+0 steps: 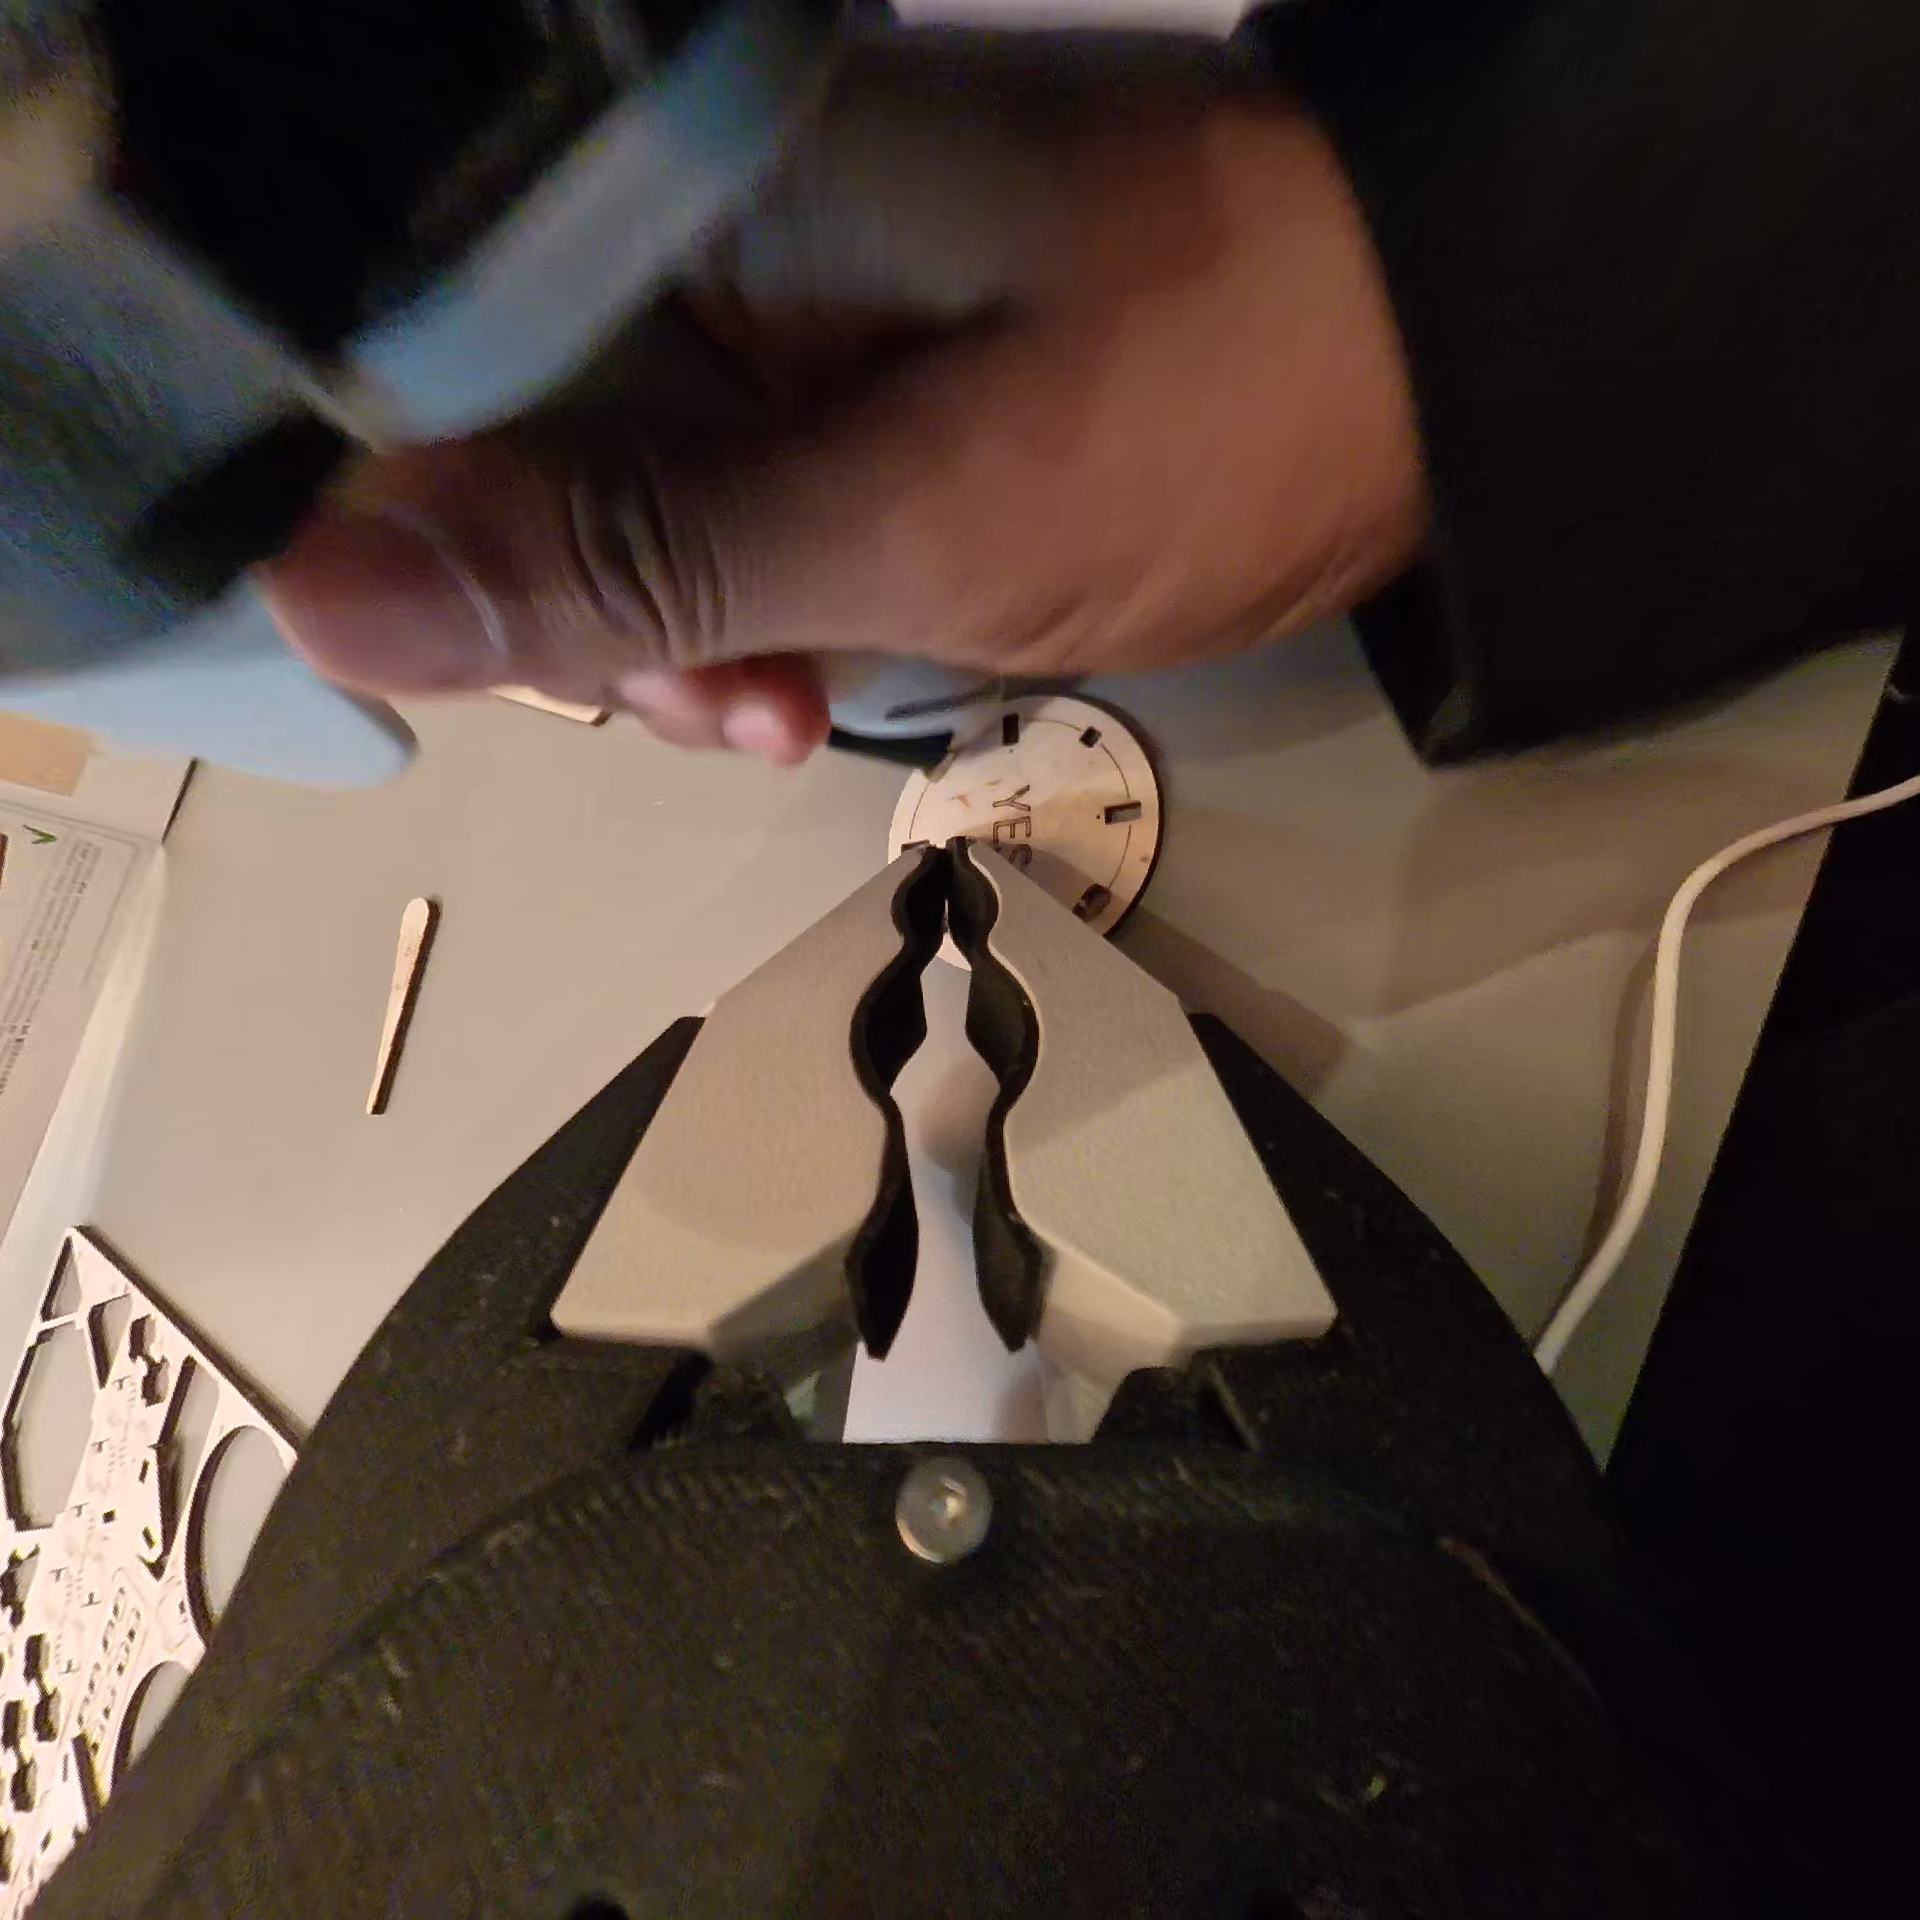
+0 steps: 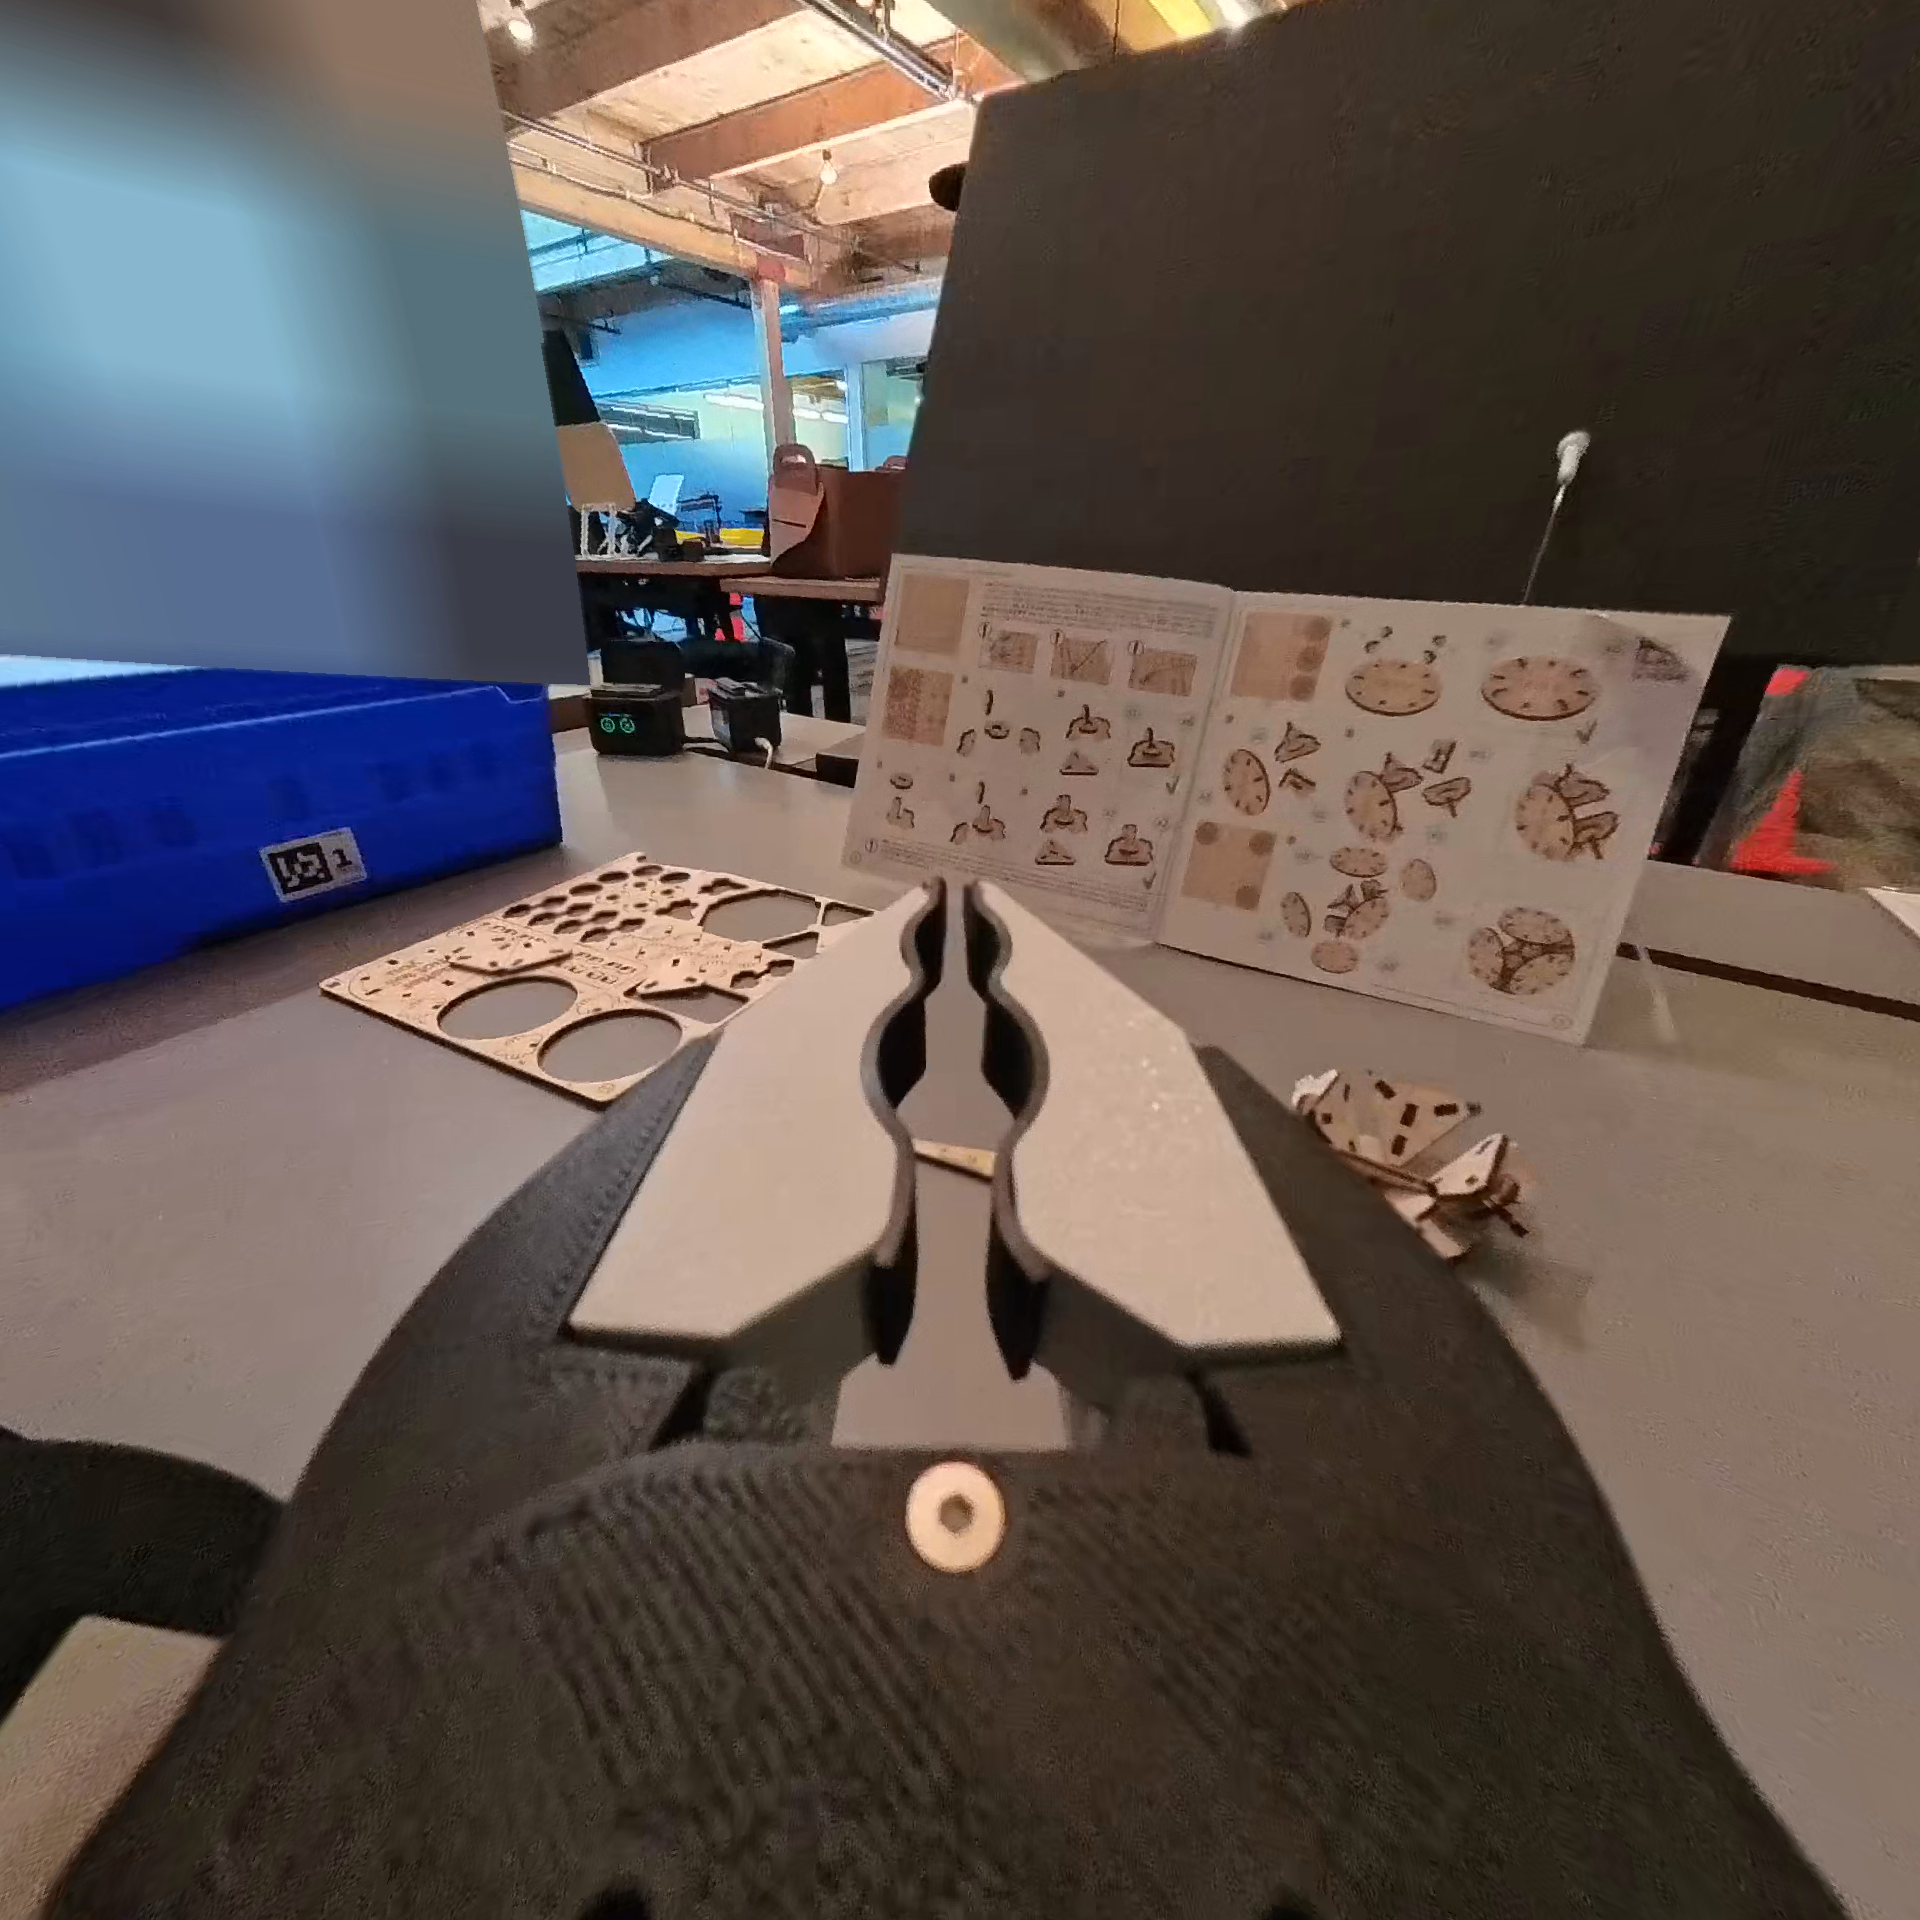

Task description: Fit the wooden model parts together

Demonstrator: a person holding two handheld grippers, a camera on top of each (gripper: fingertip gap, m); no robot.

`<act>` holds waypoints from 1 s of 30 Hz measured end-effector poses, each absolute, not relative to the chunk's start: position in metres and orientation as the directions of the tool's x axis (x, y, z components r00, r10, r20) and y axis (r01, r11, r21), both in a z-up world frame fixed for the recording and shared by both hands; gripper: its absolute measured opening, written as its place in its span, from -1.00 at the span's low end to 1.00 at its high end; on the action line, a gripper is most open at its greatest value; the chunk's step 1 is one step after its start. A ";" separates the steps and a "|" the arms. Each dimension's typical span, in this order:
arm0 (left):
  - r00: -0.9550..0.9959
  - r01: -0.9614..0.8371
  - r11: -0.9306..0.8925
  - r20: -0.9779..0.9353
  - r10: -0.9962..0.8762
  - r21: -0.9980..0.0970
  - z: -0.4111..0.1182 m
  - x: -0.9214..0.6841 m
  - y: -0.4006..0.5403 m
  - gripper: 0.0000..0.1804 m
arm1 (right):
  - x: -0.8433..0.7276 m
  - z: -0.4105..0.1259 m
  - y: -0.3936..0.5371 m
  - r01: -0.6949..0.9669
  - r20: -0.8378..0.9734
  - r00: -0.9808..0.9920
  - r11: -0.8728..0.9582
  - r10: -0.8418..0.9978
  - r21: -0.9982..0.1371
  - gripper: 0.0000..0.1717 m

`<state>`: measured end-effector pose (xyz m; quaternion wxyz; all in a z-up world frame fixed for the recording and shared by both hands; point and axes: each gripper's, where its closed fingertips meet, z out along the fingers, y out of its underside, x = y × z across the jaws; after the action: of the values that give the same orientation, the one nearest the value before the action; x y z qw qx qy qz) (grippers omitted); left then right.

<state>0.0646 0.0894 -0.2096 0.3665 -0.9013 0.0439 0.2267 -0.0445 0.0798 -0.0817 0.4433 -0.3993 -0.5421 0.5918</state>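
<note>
left gripper [image 1: 951, 847]: jaws drawn together, tips meeting over the near edge of a round wooden disc [image 1: 1081, 800]; nothing seen clamped between them.
left of it: thin wooden stick [image 1: 400, 1003] lying on the grey table [image 1: 644, 1039]; punched wooden sheet [image 1: 94, 1455] at the lower left corner.
above it: a person's hand [image 1: 883, 520], blurred, just beyond the disc.
right of it: white cable [image 1: 1652, 1039] along the table edge.
right gripper [image 2: 954, 891]: jaws narrow, a thin slit between the tips, nothing in them, raised off the table.
left of it: blue bin [image 2: 270, 800]; punched wooden sheet [image 2: 582, 977] flat on the table.
behind it: open instruction booklet [image 2: 1288, 790], propped upright.
right of it: small wooden assembly [image 2: 1413, 1153] on the table.
</note>
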 end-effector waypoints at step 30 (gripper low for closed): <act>0.979 0.190 -0.468 0.201 0.027 -0.863 -0.163 -0.022 0.054 -1.00 | -0.012 -0.163 0.081 0.281 -0.110 -0.895 0.352 0.433 -0.893 -0.93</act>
<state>-0.0221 0.0536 -0.1627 0.5116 -0.8531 -0.0637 -0.0798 -0.0119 0.0808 -0.1627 0.0725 -0.2178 -0.8191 0.5257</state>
